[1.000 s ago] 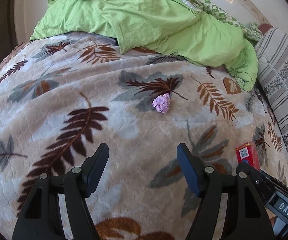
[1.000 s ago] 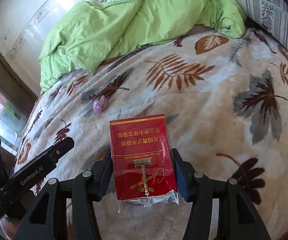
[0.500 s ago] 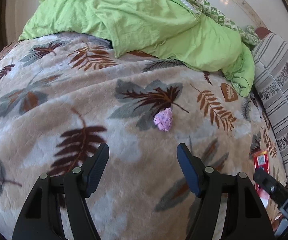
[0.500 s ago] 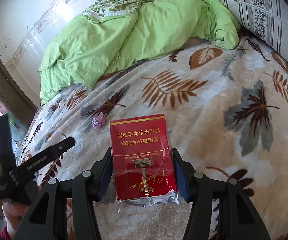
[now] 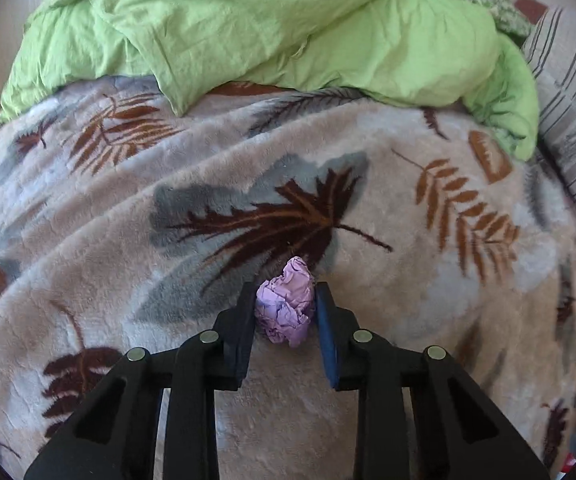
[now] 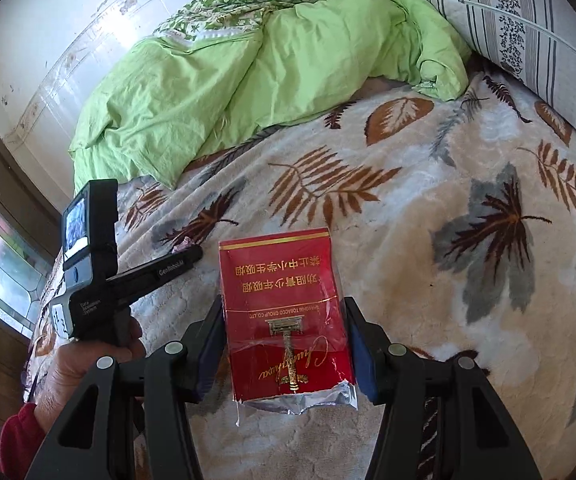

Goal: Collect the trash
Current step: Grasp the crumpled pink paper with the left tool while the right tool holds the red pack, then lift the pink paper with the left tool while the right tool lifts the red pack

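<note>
1. The small crumpled wad of lilac paper (image 5: 287, 303) lay on the plush beige blanket printed with brown and grey leaves (image 5: 388, 288), at the tip of a dark leaf motif, and sat between the two fingers of the left gripper (image 5: 286, 312).
2. That gripper's jaws had just been closing and stood narrow, both blue pads against the sides of the wad; the paper appeared pinched but not yet lifted off the blanket.
3. The flattened red cigarette pack with gold lettering and a torn foil end (image 6: 284, 312) was clamped between the pads of the right gripper (image 6: 284, 344), which was set about as wide as the pack and held above the blanket.
4. In the right wrist view the person's left hand (image 6: 84, 364) gripped the left tool's handle, its red sleeve at the lower edge.
5. Farther out, a rumpled lime-green duvet (image 5: 272, 24) was heaped along the back of the bed, with a grey striped pillow (image 6: 536, 40) to one side.
6. The step in hand seemed to be securing the second piece of trash.
7. Next would likely come a straight lift, keeping the pinch firm, since light paper can slip; no bin was visible.
</note>
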Demonstrator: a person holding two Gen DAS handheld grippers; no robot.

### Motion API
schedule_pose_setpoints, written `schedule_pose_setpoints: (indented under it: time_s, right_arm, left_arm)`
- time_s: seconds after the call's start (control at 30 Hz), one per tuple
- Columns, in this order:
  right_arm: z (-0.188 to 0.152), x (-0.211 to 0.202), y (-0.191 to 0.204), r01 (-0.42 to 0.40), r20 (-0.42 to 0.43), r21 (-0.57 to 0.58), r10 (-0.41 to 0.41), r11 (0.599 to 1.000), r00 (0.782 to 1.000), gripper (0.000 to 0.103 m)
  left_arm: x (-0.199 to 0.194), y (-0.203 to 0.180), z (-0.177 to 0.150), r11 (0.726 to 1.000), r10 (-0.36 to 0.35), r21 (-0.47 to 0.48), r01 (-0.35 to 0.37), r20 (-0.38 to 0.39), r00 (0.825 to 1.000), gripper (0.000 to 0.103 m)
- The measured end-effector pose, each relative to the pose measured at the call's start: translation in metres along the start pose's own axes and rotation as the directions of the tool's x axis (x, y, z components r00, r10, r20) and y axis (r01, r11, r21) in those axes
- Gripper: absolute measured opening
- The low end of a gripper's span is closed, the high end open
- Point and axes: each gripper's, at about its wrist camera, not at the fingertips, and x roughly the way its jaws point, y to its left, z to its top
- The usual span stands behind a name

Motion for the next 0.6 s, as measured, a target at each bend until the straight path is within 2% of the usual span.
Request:
schedule_pose_setpoints:
  time_s: [0.2, 0.4, 0.5, 0.6]
  right_arm:
    - [-0.005, -0.002, 0.009, 0.017, 0.0, -0.041, -0.017, 0.999, 1.0, 0.059]
    - [-0.022, -0.02, 0.026, 0.037, 0.01, -0.128, -0.036, 0.991, 0.999, 0.059]
    - [-0.039, -0.044, 0.033, 0.043, 0.035, -0.192, -0.037, 0.981, 0.999, 0.059]
    - [-0.061, -0.07, 0.031, 0.016, 0.016, -0.218, -0.013, 0.976, 1.0, 0.059]
  left_arm:
    - [-0.051, 0.01, -0.037, 0.999, -0.02, -0.033, 0.021, 0.042, 0.999, 0.027]
    - [-0.123, 0.005, -0.086, 0.999, 0.048, -0.027, -0.045, 0.111, 0.993, 0.027]
    - [-0.158, 0.0, -0.113, 0.998, 0.069, -0.024, -0.066, 0.141, 0.988, 0.027]
    - [-0.19, -0.008, -0.14, 0.996, 0.091, -0.007, -0.091, 0.17, 0.981, 0.027]
